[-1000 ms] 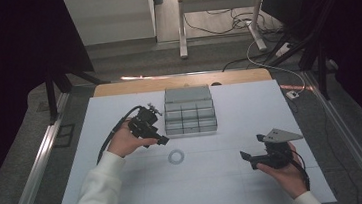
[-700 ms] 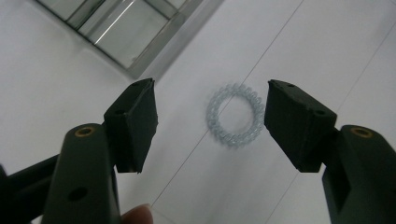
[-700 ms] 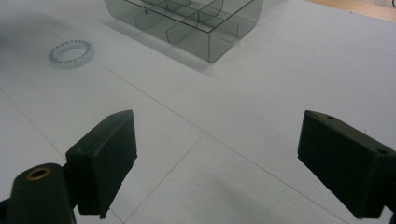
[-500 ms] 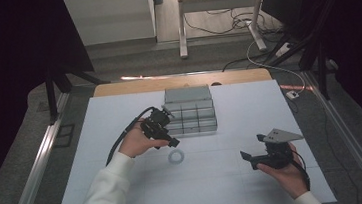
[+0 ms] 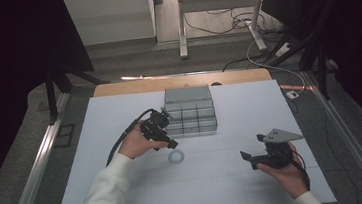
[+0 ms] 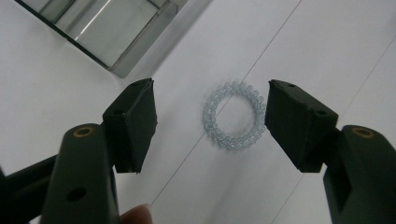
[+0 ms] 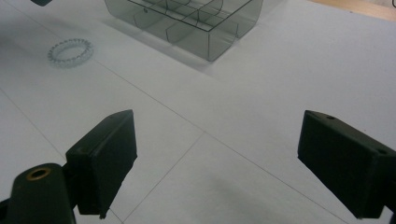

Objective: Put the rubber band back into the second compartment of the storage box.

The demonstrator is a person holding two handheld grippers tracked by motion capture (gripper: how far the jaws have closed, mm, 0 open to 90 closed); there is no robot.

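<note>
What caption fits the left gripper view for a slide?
Open left gripper poised above a clear coiled hair tie on the white table, beside a compartment box.

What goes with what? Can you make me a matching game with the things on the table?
Things:
1. hair tie
2. divided box
3. left claw
4. right claw

Descriptions:
A. held low near the table's right side, away from the other things
B. clear, coiled ring lying flat on the white table
C. open, hovering over the ring
D. grey and see-through, with small compartments

Pairs: 1-B, 2-D, 3-C, 4-A
</note>
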